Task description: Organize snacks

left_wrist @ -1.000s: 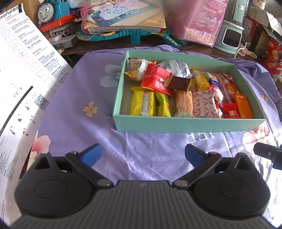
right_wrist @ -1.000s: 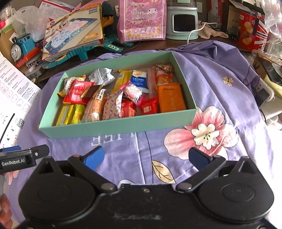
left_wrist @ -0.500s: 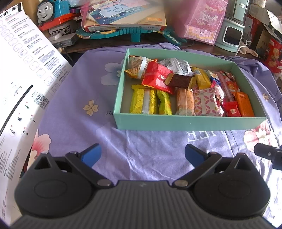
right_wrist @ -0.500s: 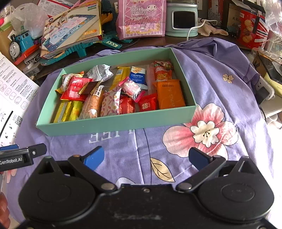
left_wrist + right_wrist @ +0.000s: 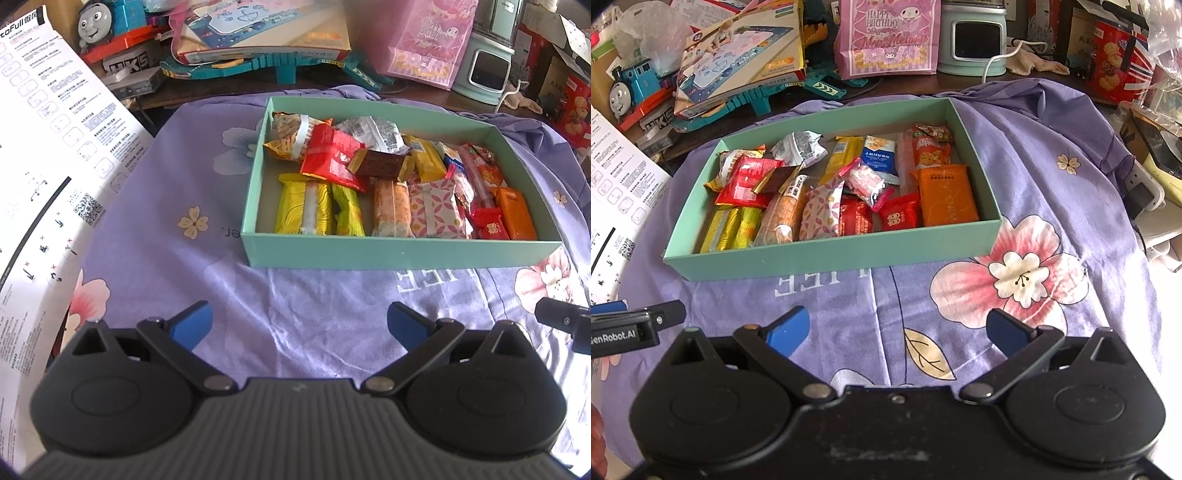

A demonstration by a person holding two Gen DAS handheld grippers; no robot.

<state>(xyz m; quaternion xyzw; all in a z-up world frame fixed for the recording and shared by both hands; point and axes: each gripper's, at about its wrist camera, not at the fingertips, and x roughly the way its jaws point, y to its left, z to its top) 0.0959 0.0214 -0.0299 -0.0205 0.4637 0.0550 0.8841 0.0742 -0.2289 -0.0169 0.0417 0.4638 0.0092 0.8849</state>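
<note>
Nearest in both wrist views are the grippers themselves. The left gripper (image 5: pixel 299 321) has its jaws spread wide and holds nothing; the right gripper (image 5: pixel 897 326) is the same, wide and empty. Both hang over the purple flowered cloth (image 5: pixel 1052 155), a little in front of the box and not touching it.

Next comes the green box (image 5: pixel 399 254), a shallow open tray of thin card lying on the cloth. All the snacks that I can see are inside it, none on the cloth. At the near wall stand the yellow wafer packs (image 5: pixel 304 208), a pink patterned pack (image 5: pixel 822 212), a small red pack (image 5: pixel 899 216) and the flat orange pack (image 5: pixel 947 195). Behind them lie a bigger red pack (image 5: pixel 332 155), a silver pack (image 5: pixel 799 147) and a blue and white pack (image 5: pixel 879 157), some overlapping.

I judge these packs to be light, soft and a bit slippery, because the foil is shiny, and the biscuits inside may crush. It seems best to take one by its crimped end or across its narrow side, with a gentle squeeze. The box wall would probably bend if pinched hard.

Far behind is a toy train (image 5: pixel 631 86), a pink gift bag (image 5: pixel 886 35) and other clutter.
</note>
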